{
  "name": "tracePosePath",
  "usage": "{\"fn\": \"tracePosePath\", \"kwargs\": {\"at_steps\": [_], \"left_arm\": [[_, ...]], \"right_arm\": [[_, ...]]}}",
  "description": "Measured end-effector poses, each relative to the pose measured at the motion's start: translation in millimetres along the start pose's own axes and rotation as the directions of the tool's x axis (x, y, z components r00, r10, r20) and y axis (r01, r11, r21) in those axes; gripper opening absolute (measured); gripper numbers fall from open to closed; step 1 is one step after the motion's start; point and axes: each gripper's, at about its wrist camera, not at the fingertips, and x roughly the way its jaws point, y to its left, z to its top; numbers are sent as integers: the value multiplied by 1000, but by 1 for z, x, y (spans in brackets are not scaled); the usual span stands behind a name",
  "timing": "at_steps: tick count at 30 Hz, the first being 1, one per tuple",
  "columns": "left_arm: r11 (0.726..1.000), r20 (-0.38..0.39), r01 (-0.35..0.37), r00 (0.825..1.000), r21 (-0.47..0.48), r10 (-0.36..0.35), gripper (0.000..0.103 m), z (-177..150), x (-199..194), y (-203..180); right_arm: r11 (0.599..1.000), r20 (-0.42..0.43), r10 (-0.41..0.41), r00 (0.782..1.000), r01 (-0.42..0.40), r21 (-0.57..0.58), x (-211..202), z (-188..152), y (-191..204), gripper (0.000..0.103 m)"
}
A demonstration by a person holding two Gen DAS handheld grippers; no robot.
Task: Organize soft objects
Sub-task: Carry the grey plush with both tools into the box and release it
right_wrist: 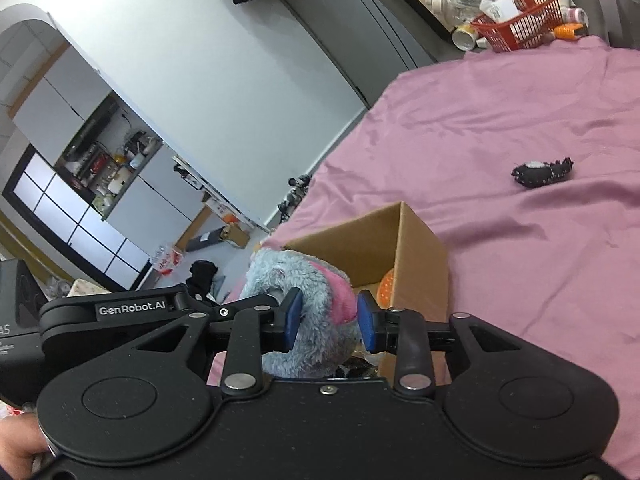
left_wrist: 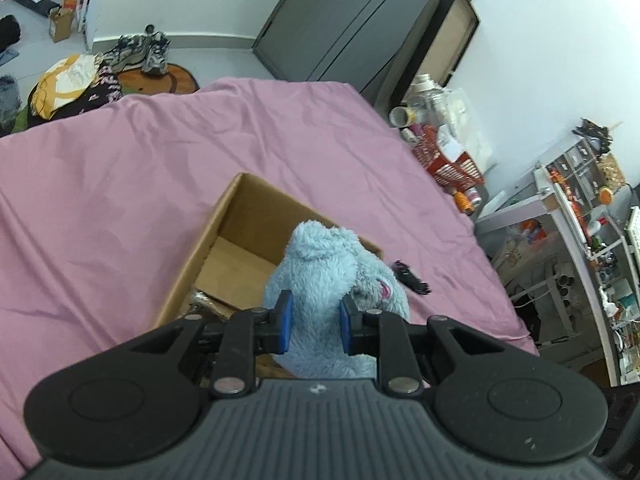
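A fluffy light-blue plush toy (left_wrist: 324,280) with pink patches is held over an open cardboard box (left_wrist: 240,216) that stands on the pink bedsheet (left_wrist: 120,200). My left gripper (left_wrist: 316,326) is shut on the plush's body. My right gripper (right_wrist: 330,320) is shut on the same plush (right_wrist: 308,300), at a blue and pink part, just above the box (right_wrist: 416,248). An orange dotted soft thing (right_wrist: 387,290) lies inside the box. A small black toy (right_wrist: 542,173) lies on the sheet beyond the box; it also shows in the left wrist view (left_wrist: 412,278).
A red basket (left_wrist: 452,164) with bottles and clutter stands off the bed's far corner. Shelves (left_wrist: 580,216) full of small items stand to the right. Shoes (left_wrist: 140,52) and clothes (left_wrist: 68,80) lie on the floor past the bed. A dark wardrobe (left_wrist: 360,20) stands behind.
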Motion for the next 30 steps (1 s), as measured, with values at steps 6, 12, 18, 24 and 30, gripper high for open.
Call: {"fn": "tracePosePath", "kwargs": {"at_steps": [6,12,18,24,30], "left_arm": [[1000,-20,-14,1000,-4,14,22,7,17,12],[999,-38,-24,999,21,25,24,17,33,8],[997,-32,-64,997,33,65,35,24,39,3],[995,-19,-96,995,40,97,51,28,30,-2],[989,11,-140,990,46,139,66,22,15,-11]], "right_arm": [[1000,-8,-19,1000,19,19,6,2,-1,34],[999,-15,-30,999,30,26,13,5,-2,42],[998,-27,-23,999,24,51,16,8,-5,43],[998,-22,-26,999,27,55,9,11,-5,54],[997,5,-44,999,44,61,-10,12,-5,61]]}}
